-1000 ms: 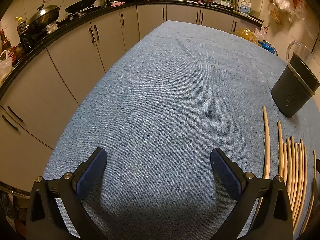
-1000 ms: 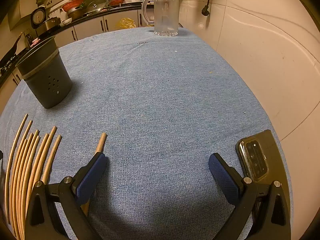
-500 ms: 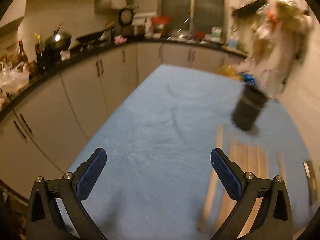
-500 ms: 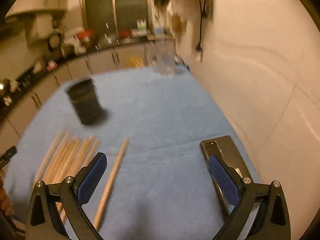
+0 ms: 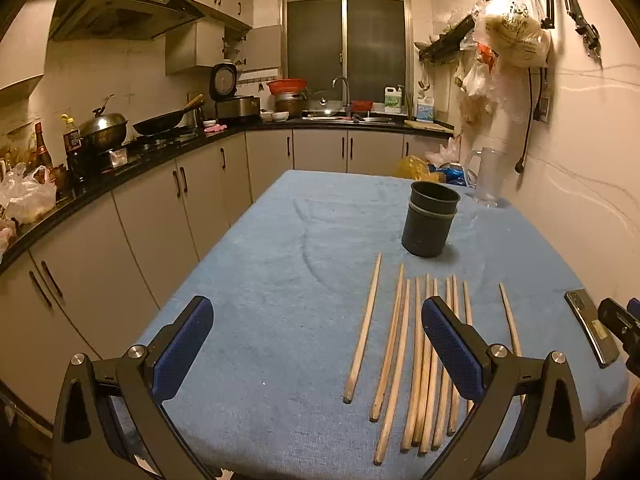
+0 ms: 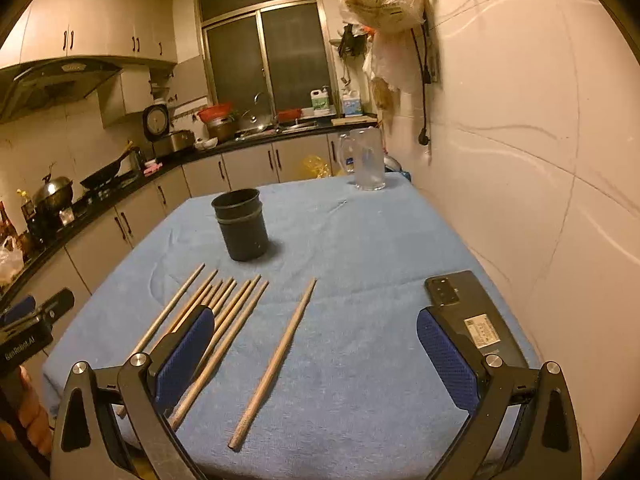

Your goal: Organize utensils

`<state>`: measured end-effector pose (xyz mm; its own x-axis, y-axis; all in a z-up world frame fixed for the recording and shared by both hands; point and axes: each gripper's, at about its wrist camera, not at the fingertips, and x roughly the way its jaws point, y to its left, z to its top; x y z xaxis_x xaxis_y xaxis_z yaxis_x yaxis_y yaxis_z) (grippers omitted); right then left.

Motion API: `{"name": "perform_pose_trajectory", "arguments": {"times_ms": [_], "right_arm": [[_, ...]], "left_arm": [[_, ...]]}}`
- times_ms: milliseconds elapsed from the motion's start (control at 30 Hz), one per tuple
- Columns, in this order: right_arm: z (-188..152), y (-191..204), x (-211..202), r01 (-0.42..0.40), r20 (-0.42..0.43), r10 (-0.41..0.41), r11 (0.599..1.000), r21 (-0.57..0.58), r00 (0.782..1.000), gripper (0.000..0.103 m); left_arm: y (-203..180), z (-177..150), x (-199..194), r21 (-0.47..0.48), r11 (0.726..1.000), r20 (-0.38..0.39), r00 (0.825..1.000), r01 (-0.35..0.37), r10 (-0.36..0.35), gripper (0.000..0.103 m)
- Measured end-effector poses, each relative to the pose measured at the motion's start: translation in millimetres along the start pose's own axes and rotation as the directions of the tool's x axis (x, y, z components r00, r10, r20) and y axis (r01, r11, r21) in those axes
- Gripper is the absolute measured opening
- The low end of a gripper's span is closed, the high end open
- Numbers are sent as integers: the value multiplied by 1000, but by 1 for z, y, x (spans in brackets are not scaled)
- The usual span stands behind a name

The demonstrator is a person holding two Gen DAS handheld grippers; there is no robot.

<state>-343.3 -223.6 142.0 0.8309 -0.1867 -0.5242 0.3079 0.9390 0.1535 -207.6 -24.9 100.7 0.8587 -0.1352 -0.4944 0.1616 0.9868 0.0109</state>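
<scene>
Dim, warm light fills a small kitchen. A dark window (image 5: pixel 347 46) sits at twelve o'clock above the sink (image 5: pixel 340 118). Pale cabinets (image 5: pixel 176 200) run under a black counter (image 5: pixel 132 160) toward nine o'clock, the range hood (image 5: pixel 120 10) above. Bags (image 5: pixel 514 32) hang on the wall (image 6: pixel 540 140) at two o'clock. Blue cloth covers the tabletop (image 5: pixel 300 280).

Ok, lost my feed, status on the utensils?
Both grippers, left and right, open, empty. Chopsticks flat on the cloth, holder upright behind them, empty. Phone by right fingers.
</scene>
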Motion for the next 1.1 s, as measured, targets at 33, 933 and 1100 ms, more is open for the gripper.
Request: {"name": "perform_pose_trajectory", "arguments": {"times_ms": [33, 933, 1100], "right_arm": [[0, 3, 1, -5, -1, 5, 1000, -7, 1000, 102], [-7, 17, 7, -34, -36, 32, 999, -40, 999, 101], [-8, 17, 8, -36, -36, 35, 998, -41, 999, 101]], "left_arm": [[0, 0, 3, 4, 1000, -7, 1000, -2, 2, 103], [1, -8, 15, -2, 1000, -73, 997, -9, 8, 103], [1, -8, 16, -1, 1000, -79, 997, -10, 10, 103]]}}
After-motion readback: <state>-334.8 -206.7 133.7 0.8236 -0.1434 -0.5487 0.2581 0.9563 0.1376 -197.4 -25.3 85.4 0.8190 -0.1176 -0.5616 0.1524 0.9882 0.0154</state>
